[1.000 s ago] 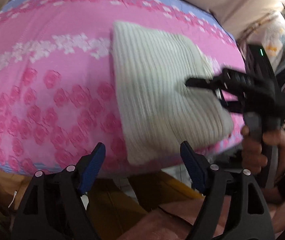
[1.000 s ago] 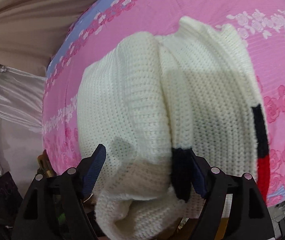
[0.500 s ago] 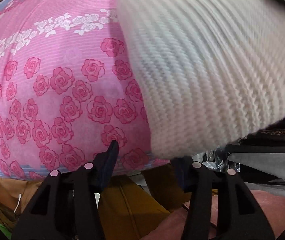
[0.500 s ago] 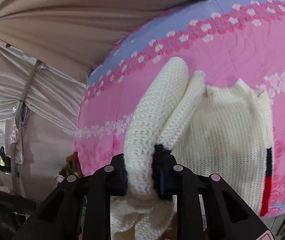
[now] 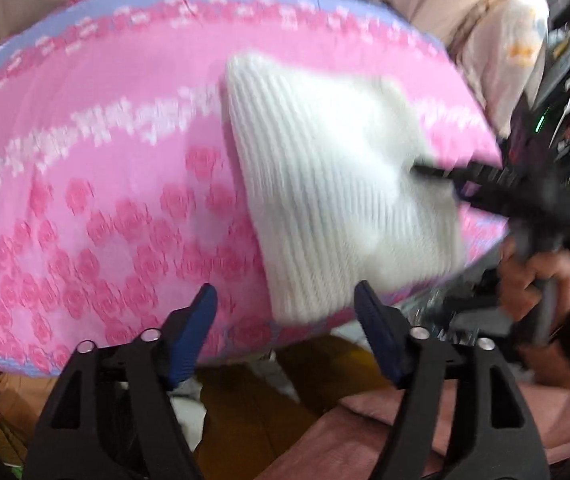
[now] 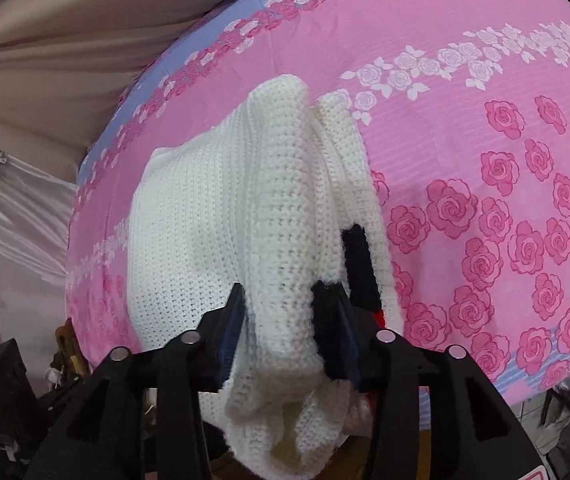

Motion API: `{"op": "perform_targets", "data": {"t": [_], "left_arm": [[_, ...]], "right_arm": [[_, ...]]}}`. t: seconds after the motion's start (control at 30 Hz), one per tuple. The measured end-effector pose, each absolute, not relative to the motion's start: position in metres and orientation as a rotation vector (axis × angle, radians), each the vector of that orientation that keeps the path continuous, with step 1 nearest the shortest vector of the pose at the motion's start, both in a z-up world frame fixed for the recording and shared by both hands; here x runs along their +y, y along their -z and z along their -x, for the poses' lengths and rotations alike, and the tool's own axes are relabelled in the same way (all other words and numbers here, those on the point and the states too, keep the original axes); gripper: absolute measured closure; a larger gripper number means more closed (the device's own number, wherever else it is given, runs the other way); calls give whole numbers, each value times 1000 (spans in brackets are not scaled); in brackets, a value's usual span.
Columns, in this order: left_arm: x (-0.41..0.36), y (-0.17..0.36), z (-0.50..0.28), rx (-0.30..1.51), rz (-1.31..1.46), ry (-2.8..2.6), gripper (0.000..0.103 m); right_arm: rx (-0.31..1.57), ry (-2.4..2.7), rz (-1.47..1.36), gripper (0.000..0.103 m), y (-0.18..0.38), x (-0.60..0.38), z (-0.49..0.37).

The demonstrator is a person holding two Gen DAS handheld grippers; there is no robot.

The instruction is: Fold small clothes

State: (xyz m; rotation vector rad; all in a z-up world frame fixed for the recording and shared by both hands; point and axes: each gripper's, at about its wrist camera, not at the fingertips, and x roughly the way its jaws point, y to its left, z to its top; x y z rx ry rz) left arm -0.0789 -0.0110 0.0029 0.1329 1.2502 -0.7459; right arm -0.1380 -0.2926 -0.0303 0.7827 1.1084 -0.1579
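At the bed's [image 6: 465, 20] near edge, white knitted sweater [image 6: 213, 216], right gripper's [image 6: 285, 320] fingers clamped on its bunched fold, left gripper's [image 5: 285, 312] fingers apart.

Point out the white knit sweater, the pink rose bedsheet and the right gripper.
white knit sweater [image 6: 205, 220], right wrist view, flat knit panel.
pink rose bedsheet [image 6: 485, 140], right wrist view, bare patch.
right gripper [image 6: 285, 312], right wrist view, between fingertips.
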Motion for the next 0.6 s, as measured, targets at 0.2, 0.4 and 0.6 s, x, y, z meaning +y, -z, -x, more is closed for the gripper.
{"op": "perform_targets", "data": {"t": [0.2, 0.4, 0.6], "left_arm": [[-29, -16, 52, 1175, -96, 629, 33], [-60, -1, 48, 1154, -176, 565, 33], [-68, 15, 51, 1197, -204, 513, 34]], "right_arm": [[1062, 109, -816, 83, 27, -290, 131], [912, 97, -683, 81, -27, -296, 140], [1041, 205, -729, 72, 28, -312, 154]]}}
